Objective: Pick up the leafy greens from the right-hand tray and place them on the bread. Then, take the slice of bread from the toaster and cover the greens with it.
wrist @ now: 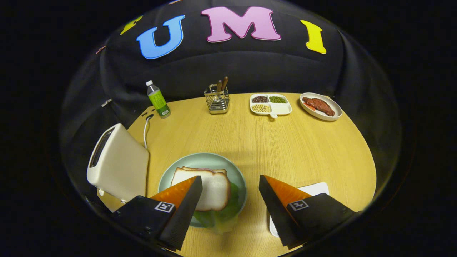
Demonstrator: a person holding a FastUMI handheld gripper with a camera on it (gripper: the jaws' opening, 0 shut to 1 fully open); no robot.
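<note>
Two fingers spread wide, holding nothing — I read the gripper (230, 194) just above the plate (205, 160). Top bread slice (210, 187) covers the leafy greens (217, 212) — lying toward the left finger.

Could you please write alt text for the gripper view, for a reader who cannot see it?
The open gripper hovers above a green plate where a bread slice covers leafy greens, beside a cream toaster. Beyond stand a bottle, utensil holder and two food dishes.
</note>
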